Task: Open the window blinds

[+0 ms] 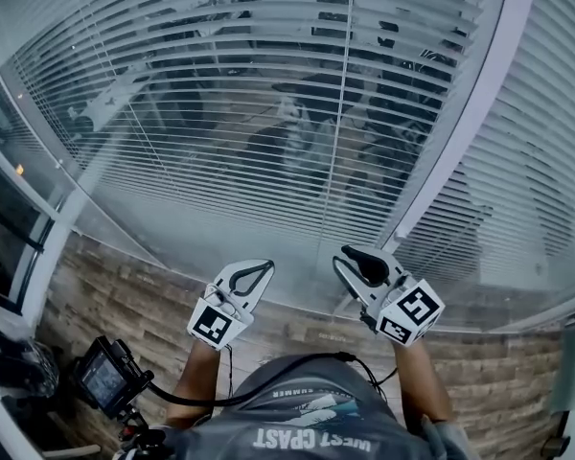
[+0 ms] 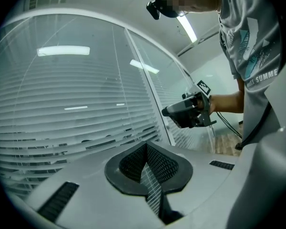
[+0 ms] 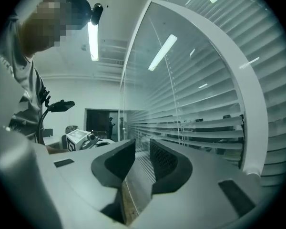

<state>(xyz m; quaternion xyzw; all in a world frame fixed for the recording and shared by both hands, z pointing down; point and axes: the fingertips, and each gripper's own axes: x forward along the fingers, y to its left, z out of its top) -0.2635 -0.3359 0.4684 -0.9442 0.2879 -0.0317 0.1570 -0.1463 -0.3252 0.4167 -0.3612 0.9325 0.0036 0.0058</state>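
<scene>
White slatted blinds (image 1: 220, 113) hang behind the glass in front of me, and dark shapes show through the slats in the middle. A thin cord (image 1: 342, 113) runs straight down them and ends just above my right gripper (image 1: 350, 259). That gripper is held level near the glass. In the right gripper view its jaws (image 3: 142, 149) stand apart, with only glass and blinds showing between them. My left gripper (image 1: 266, 266) is held beside it, to the left. Its pads meet at the tip (image 2: 145, 147) with nothing gripped. Each gripper shows in the other's view (image 2: 170, 112) (image 3: 105, 142).
A white frame post (image 1: 470, 113) slants up on the right and divides two blind panels. Below the glass is a brick-patterned floor (image 1: 125, 295). A camera on a stand (image 1: 107, 379) sits at lower left, and a black cable (image 1: 268, 386) crosses my shirt.
</scene>
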